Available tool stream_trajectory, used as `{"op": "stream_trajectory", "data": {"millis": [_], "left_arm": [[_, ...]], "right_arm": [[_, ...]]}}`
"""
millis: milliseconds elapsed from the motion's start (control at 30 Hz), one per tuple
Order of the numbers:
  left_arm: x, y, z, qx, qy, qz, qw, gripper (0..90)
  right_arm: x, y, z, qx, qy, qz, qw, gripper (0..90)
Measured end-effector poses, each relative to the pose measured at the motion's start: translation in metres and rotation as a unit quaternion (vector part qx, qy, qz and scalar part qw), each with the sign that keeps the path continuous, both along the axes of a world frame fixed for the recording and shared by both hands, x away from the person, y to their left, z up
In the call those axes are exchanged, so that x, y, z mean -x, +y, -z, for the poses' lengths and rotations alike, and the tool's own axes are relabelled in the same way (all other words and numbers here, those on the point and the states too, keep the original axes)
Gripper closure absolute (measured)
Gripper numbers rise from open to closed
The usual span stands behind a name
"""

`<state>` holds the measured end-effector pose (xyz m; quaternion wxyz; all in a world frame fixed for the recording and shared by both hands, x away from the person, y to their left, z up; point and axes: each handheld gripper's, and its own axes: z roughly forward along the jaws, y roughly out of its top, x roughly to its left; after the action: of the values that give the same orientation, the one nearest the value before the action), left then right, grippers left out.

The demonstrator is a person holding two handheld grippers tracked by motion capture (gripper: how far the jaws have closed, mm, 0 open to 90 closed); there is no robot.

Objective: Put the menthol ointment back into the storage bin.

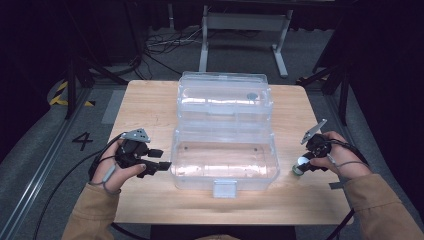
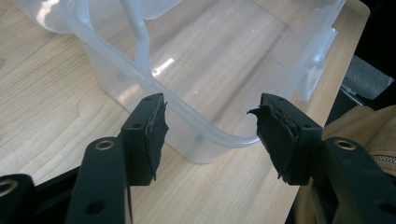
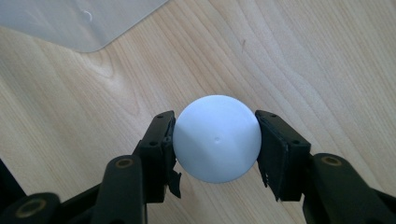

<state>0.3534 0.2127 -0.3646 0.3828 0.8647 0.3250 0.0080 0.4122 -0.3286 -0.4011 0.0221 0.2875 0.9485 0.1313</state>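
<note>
A clear plastic box (image 1: 250,181) stands in the middle of the wooden table (image 1: 145,105), its lid (image 1: 225,95) swung open behind it. At the box's left front corner my left gripper (image 1: 161,158) is open, and in the left gripper view its jaws (image 2: 210,119) straddle the corner rim of the box (image 2: 121,65) without touching it. To the right of the box, low over the table, my right gripper (image 1: 303,164) is shut on a small round white-topped object (image 1: 299,166). In the right gripper view both pads press the sides of the white dome (image 3: 217,135).
A white latch tab (image 1: 224,189) sticks out at the box's front. Bare wood (image 3: 327,56) lies around the right gripper, and a corner of the box (image 3: 70,23) shows beyond it. A metal frame and cables (image 1: 245,30) stand on the floor behind the table.
</note>
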Motion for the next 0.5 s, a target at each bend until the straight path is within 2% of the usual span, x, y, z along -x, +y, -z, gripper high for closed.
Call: {"op": "stream_trajectory", "data": {"millis": [500], "left_arm": [[0.0, 0.001, 0.0, -0.001, -0.001, -0.001, 1.0, 42.7]], "right_arm": [[0.005, 0.005, -0.033, -0.007, -0.018, -0.018, 0.9996, 50.4]]}}
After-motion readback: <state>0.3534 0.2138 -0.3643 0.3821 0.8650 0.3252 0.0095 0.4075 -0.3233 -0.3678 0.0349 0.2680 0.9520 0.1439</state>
